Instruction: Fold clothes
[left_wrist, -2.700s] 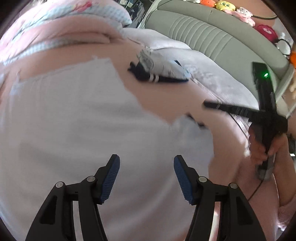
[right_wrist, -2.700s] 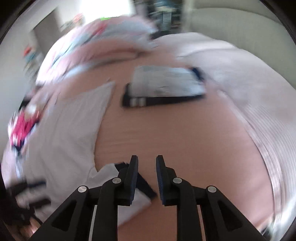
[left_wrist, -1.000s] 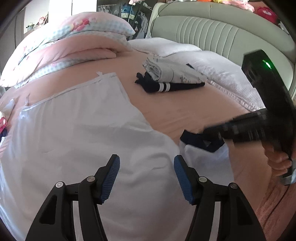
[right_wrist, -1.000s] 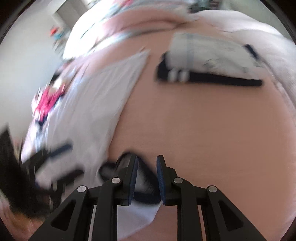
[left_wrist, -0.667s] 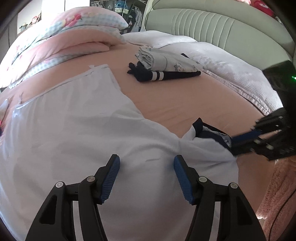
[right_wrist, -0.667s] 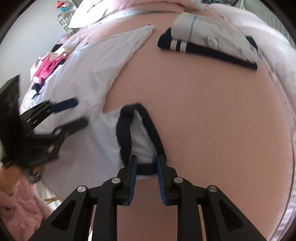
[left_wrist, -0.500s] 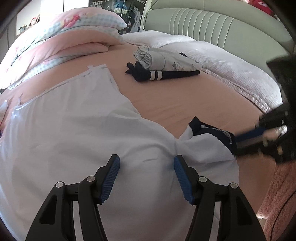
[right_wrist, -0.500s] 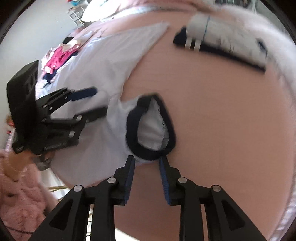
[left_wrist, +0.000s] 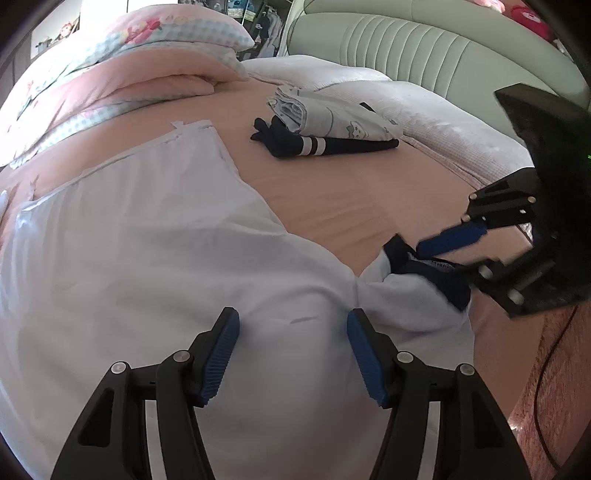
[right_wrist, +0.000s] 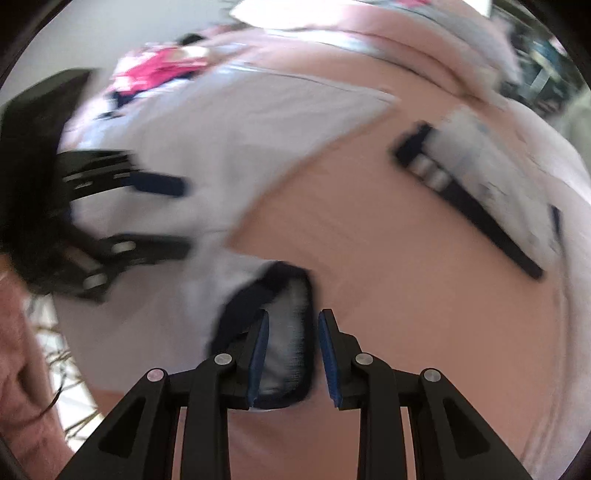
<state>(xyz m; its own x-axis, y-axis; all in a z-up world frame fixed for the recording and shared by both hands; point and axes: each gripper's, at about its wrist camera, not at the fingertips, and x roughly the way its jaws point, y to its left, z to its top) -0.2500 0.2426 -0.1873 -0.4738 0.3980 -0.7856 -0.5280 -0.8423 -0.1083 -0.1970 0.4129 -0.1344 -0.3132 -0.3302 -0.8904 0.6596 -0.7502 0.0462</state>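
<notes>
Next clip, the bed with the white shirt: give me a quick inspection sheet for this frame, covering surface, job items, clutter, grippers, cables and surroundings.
Surface: pink bed sheet, mostly smooth.
Job's things: white T-shirt spread flat; its navy-trimmed sleeve lies bunched at the near right edge. Folded pile of clothes further back, grey-white pieces on a dark striped one.
Clutter: pink and red items past the shirt, too blurred to identify.
Grippers: left gripper open above the shirt, gripping nothing. Right gripper open, the navy sleeve cuff between its fingers, not clamped.
Cables: one thin dark cable at the right edge.
Surroundings: pillows, white quilted blanket, padded headboard.
</notes>
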